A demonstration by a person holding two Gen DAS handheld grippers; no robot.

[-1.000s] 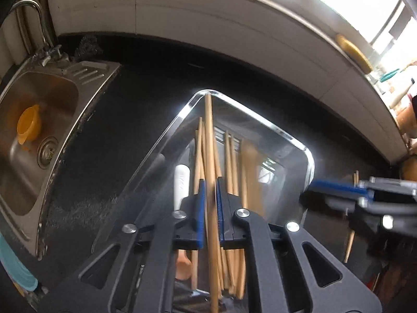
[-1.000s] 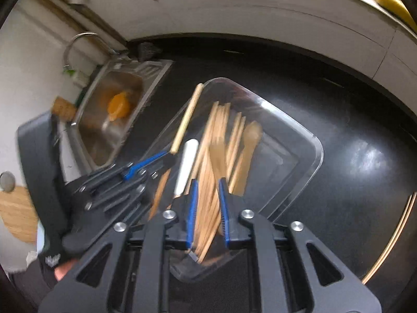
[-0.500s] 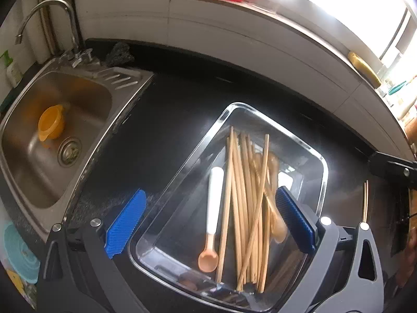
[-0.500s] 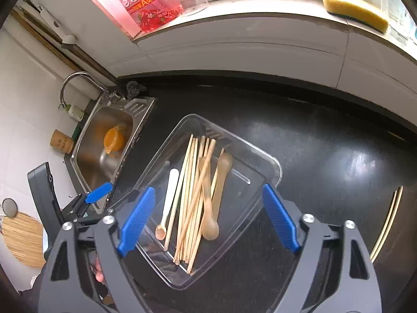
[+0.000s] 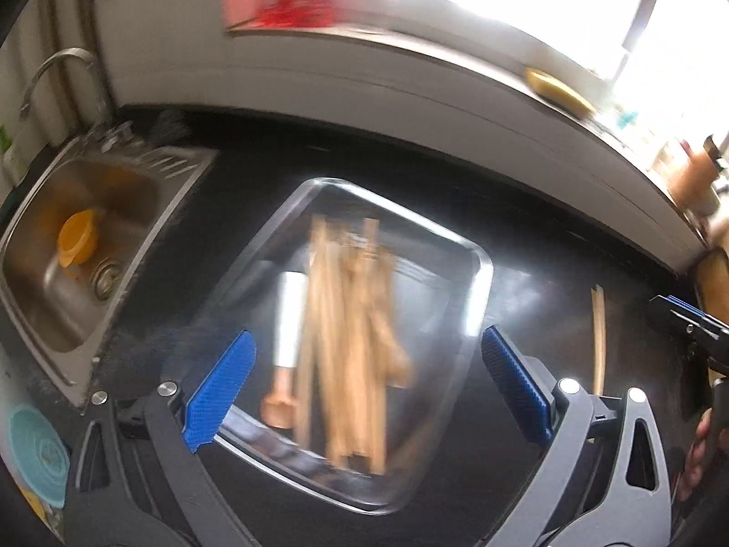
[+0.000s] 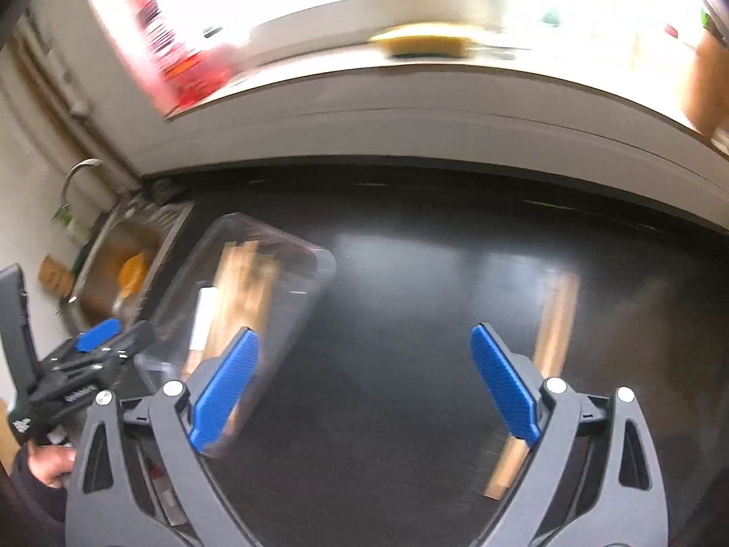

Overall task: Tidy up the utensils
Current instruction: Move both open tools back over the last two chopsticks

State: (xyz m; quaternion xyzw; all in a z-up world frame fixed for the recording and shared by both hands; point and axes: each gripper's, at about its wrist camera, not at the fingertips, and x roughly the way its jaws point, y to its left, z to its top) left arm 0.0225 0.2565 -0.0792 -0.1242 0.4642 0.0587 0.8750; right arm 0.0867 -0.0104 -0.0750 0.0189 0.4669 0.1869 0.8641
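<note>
tray (image 5: pixel 474 273): clear plastic | chopsticks (image 5: pixel 346 319): wood | counter (image 6: pixel 410 319): glossy black

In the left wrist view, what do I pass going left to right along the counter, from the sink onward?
Sink with the orange cup in it → clear tray holding the white-handled spoon and then the wooden chopsticks → loose chopstick pair on the black counter → right gripper at the frame edge.

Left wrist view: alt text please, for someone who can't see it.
Motion-blurred fisheye: the open, empty left gripper hovers over a clear tray of wooden chopsticks and a white-handled spoon on a black counter. Steel sink at left; loose chopsticks lie at right.
</note>
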